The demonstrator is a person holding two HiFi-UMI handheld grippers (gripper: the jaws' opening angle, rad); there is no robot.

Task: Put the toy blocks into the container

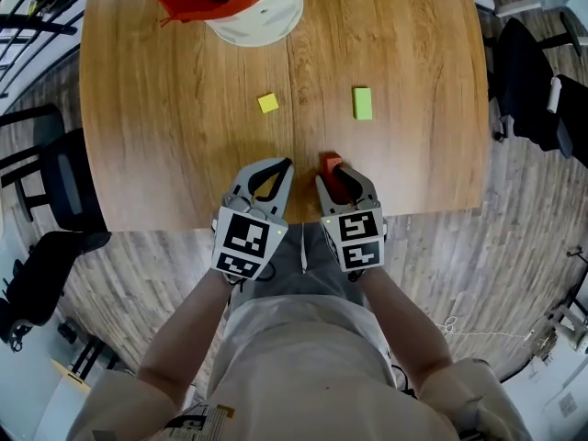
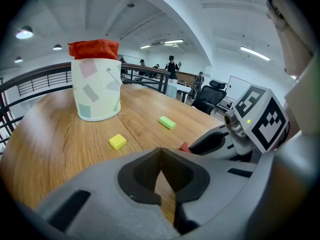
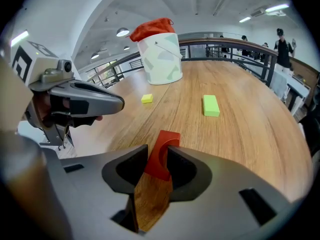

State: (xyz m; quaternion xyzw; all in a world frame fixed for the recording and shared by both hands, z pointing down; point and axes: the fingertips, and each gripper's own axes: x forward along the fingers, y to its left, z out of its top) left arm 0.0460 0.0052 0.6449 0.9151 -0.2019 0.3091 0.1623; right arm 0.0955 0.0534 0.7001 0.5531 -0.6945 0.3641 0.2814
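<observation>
A red block [image 1: 329, 163] [image 3: 162, 156] stands on edge near the table's front edge, and my right gripper [image 1: 333, 175] [image 3: 157, 151] is shut on it, a pad against each side. Just left of it, my left gripper [image 1: 285, 166] [image 2: 161, 165] hovers over the wood, shut, with nothing between its tips. A yellow block [image 1: 267, 103] [image 2: 117, 141] and a green block [image 1: 363, 103] [image 3: 210, 105] lie flat farther out on the table. The container [image 1: 262, 16] [image 2: 96, 91], a white bucket with a red liner, stands at the far edge and holds several coloured blocks.
The round wooden table [image 1: 165, 154] ends just below both grippers. Black office chairs stand on the floor at the left [image 1: 55, 173] and at the right [image 1: 533, 81]. A railing [image 3: 225, 44] runs behind the table.
</observation>
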